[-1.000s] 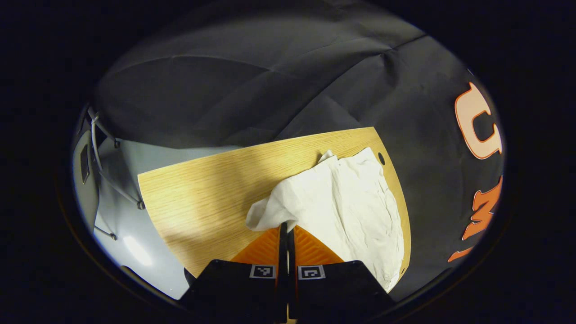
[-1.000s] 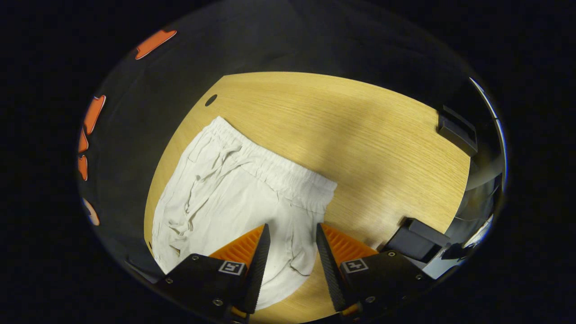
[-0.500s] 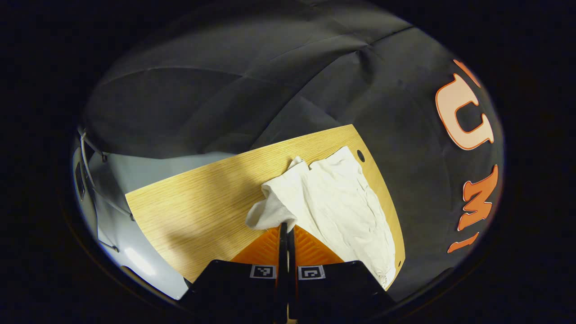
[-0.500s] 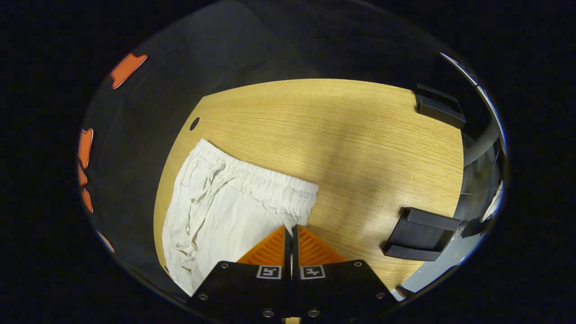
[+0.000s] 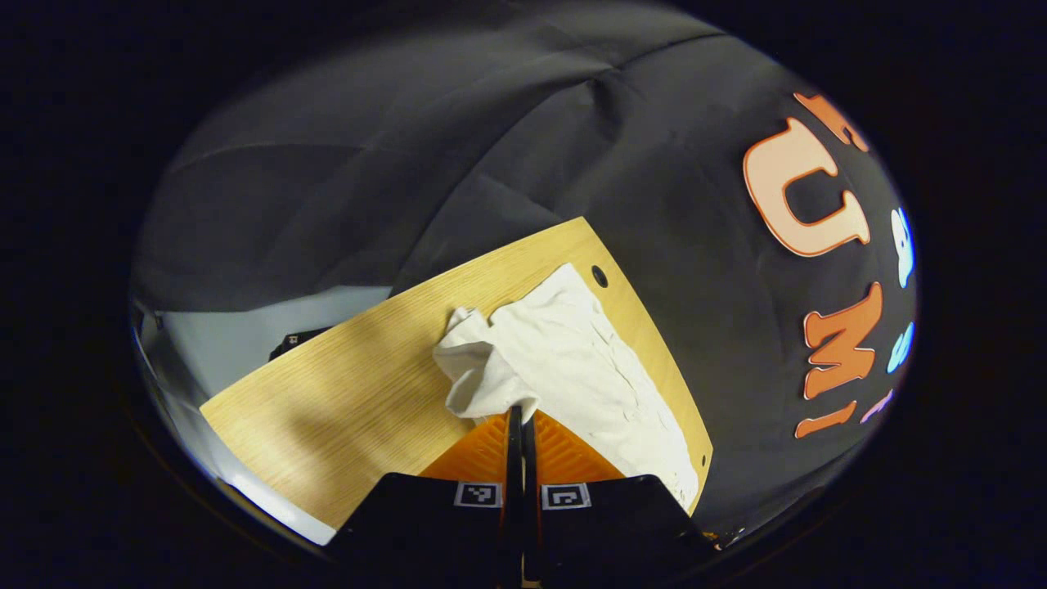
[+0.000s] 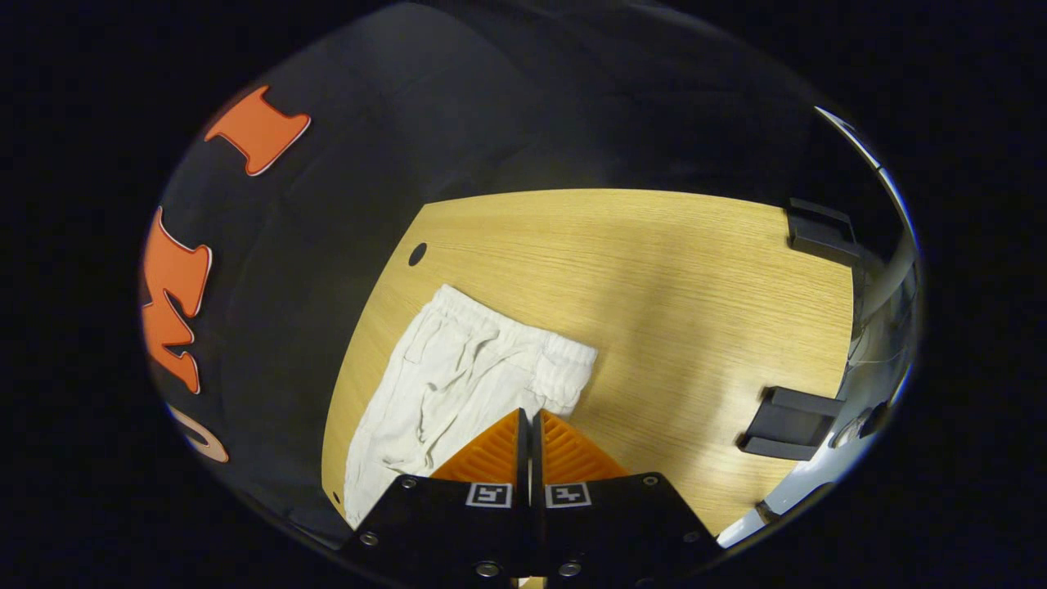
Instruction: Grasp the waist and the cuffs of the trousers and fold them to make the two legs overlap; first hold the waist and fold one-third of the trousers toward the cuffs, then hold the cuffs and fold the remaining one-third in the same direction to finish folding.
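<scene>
Wooden worktop (image 6: 654,270) carries white trousers (image 6: 458,368). Left tool (image 5: 517,417) pinches cuff, right tool (image 6: 527,421) pinches waist, both clamped tight. Risk: thin cloth slipping out, legs misaligned.

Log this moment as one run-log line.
phase: first fold, legs not yet overlapped | left gripper: shut on trousers | right gripper: shut on trousers' waist | table: wood

Booth light is falling unevenly across the tabletop (image 6: 671,270), leaving a bright band beside a soft, broad shadow; the white trousers (image 5: 572,360) are catching the most light without glaring; the surrounding wall is sinking into dimness; fisheye curvature is bending the tabletop's edges; focus is holding sharp centrally.
</scene>
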Motion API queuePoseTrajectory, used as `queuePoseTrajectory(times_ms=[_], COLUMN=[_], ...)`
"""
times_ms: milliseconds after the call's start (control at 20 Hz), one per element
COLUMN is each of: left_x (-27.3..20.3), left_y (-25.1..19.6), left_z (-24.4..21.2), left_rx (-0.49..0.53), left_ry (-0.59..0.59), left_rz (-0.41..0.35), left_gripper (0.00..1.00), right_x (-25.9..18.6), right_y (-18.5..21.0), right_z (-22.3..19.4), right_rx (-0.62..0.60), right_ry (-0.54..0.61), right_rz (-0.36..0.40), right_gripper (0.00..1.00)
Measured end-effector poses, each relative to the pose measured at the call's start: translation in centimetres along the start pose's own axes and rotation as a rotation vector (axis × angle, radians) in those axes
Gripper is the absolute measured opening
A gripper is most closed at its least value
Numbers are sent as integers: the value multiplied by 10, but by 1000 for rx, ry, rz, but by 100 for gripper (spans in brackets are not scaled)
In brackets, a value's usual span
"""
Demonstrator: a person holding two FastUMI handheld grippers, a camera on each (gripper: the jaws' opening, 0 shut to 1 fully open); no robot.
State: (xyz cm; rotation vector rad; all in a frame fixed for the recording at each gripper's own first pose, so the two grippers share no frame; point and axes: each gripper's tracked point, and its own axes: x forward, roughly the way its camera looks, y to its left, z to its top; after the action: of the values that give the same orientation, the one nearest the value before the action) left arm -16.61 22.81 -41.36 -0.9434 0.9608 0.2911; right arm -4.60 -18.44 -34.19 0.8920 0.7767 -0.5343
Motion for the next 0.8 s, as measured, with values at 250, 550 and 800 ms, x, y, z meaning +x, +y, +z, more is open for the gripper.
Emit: queuePoseTrajectory(times_ms=[250, 550, 800], left_x=[20, 22, 20], left_y=[-16, -13, -12], left_z=[2, 2, -3], left_rx=[55, 33, 11], left_ry=[67, 43, 11], left_rz=[-38, -6, 34], left_gripper=[4, 4, 4], right_x=[4, 24, 47], right_y=[-22, -45, -51], right_z=[-7, -24, -25], right_rx=[-31, -27, -110], right_ry=[-13, 71, 92], right_rz=[-113, -138, -194], right_gripper=[1, 33, 66])
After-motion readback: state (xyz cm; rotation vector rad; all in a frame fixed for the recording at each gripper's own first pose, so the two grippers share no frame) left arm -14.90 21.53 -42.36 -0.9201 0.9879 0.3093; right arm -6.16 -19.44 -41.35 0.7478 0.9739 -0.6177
